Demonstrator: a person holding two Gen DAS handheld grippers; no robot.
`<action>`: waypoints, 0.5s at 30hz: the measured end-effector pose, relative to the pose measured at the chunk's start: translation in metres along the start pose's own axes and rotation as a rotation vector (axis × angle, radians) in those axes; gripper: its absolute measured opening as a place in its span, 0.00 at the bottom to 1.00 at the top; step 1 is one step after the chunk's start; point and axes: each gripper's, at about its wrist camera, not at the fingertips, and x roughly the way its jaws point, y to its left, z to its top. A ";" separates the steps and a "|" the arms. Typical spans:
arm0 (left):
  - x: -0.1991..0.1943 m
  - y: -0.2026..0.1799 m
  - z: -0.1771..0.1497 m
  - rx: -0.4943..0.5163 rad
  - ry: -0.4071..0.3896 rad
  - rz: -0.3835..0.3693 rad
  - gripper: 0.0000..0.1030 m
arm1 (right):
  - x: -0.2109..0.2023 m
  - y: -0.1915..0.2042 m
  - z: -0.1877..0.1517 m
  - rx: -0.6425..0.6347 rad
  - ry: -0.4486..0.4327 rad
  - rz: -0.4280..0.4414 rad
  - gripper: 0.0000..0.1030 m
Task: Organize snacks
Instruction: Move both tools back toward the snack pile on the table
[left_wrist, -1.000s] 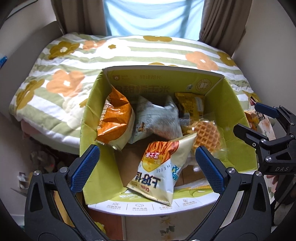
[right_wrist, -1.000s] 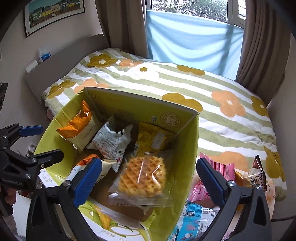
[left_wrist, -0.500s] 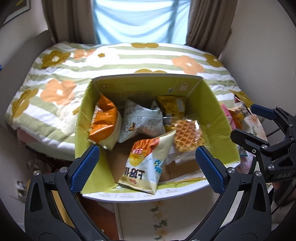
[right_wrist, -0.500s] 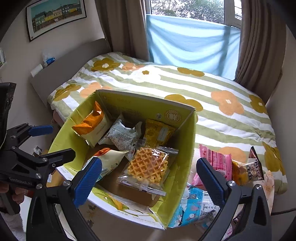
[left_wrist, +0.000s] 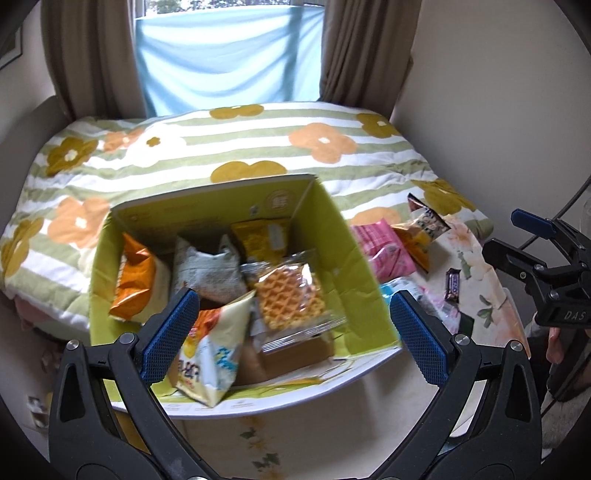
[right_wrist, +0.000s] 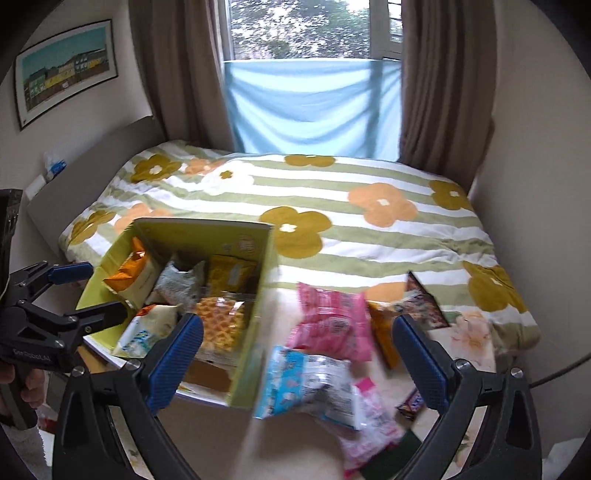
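Both wide open and holding nothing: left gripper (left_wrist: 291, 328) over the box (left_wrist: 354, 273), right gripper (right_wrist: 295, 360) over loose snack bags (right_wrist: 328, 325).

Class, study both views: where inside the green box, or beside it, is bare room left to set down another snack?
Free: the brown floor patch at the box's near side, below the waffle pack. Crowded: the far half, with orange bag, grey bag and yellow pack, and the table right of the box, heaped with loose snacks.

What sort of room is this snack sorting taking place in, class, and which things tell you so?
Most likely a bedroom at home: a bed with a flowered, striped quilt, brown curtains at a window, and a framed picture on the wall.
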 end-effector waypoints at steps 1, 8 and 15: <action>0.001 -0.006 0.002 0.000 -0.003 0.003 1.00 | -0.002 -0.012 -0.001 0.015 -0.002 -0.002 0.99; 0.023 -0.065 0.016 -0.063 0.011 0.006 1.00 | 0.000 -0.087 -0.009 0.051 0.024 0.034 0.99; 0.065 -0.135 0.036 -0.044 0.052 0.057 1.00 | 0.020 -0.156 -0.016 0.106 0.073 0.124 0.99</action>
